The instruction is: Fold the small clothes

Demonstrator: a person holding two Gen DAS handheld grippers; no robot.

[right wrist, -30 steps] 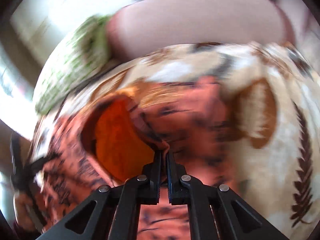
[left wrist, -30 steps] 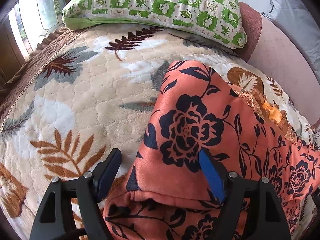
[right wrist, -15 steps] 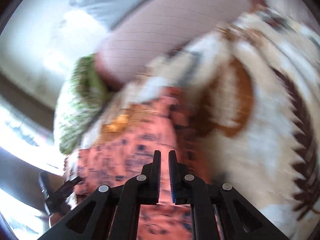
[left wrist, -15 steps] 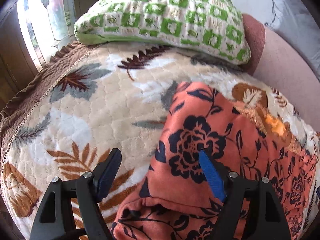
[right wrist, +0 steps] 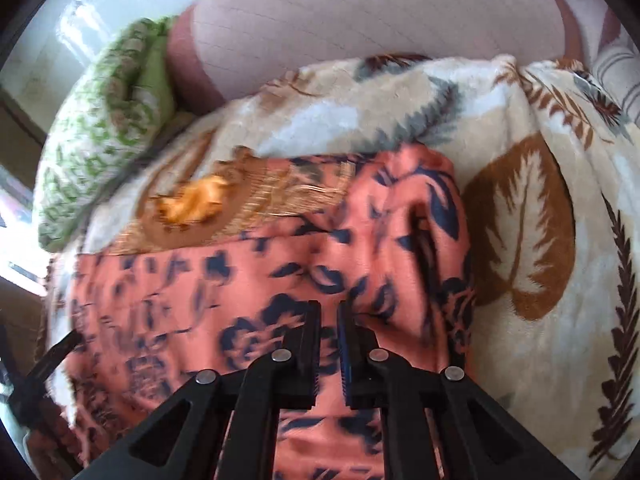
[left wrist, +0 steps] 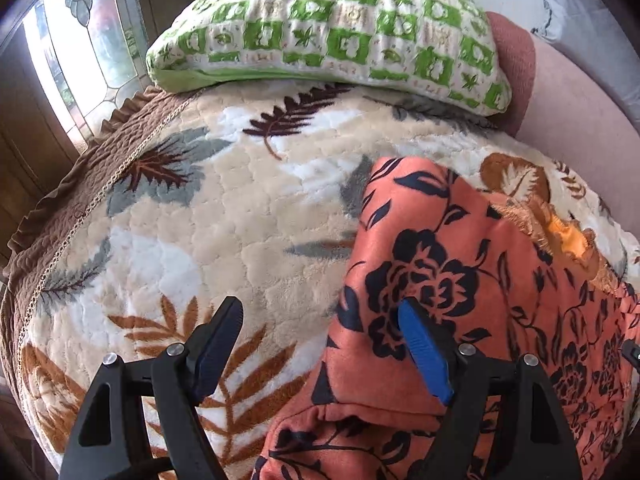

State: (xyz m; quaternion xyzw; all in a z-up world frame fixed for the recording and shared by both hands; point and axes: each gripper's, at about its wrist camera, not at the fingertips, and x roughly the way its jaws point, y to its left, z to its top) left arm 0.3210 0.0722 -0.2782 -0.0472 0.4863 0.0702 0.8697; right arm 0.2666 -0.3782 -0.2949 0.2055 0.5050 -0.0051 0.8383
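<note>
Orange floral garment (left wrist: 472, 280) lay lower right of left view, on leaf-print blanket (left wrist: 224, 216); left gripper (left wrist: 320, 344) wide, one finger over cloth edge, empty; right gripper (right wrist: 329, 344) nearly closed, holding nothing; advice: pinch hem squarely, fold flat

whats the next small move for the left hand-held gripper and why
Probably lower the left hand-held gripper and close on the orange floral garment: it is open, one finger over the cloth, one over the leaf-print blanket, the edge running between them ungripped.
</note>
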